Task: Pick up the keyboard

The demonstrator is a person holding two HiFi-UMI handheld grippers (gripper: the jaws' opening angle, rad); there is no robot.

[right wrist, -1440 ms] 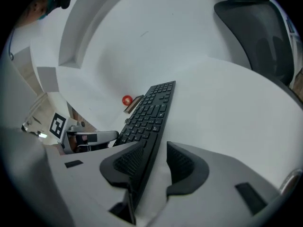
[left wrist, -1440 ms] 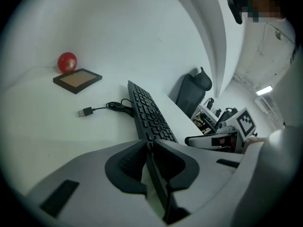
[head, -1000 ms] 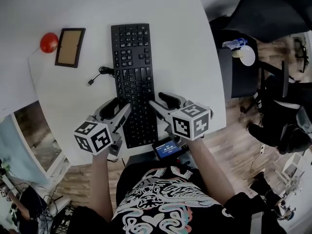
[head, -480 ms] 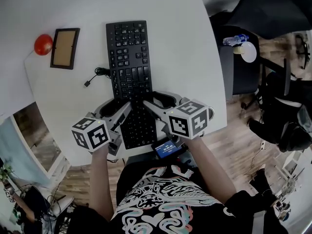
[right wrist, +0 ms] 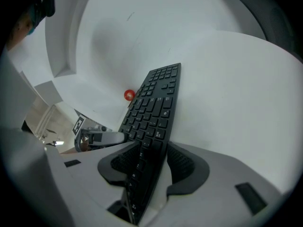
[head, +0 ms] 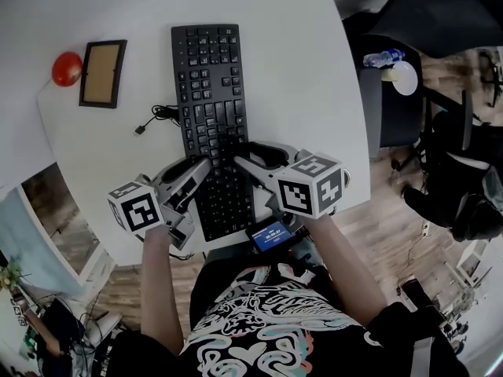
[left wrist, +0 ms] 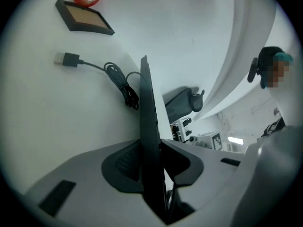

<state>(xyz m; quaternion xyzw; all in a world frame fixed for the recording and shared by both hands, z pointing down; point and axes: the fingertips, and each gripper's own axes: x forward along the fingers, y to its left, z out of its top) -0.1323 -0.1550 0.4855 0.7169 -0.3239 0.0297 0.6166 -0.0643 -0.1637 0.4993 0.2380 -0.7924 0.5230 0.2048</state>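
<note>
A black rectangular plastic keyboard [head: 209, 116] lies lengthwise down the middle of the round white desk [head: 299, 69], its near end reaching the near edge. The left gripper [head: 201, 170] straddles the keyboard's left long side close to that end. In the left gripper view its jaws are closing, the ribbed pads [left wrist: 124, 162] already against the thin slab seen edge-on between them. The right gripper [head: 240, 163] is clenched on the opposite long side, one pad on the keys and the other under the board. Whether the near end has left the desk cannot be told. The keyboard's coiled black USB cable [head: 160, 116] trails toward the left edge, where a dark-framed cork board [head: 102, 73] and a red ball [head: 67, 68] sit.
</note>
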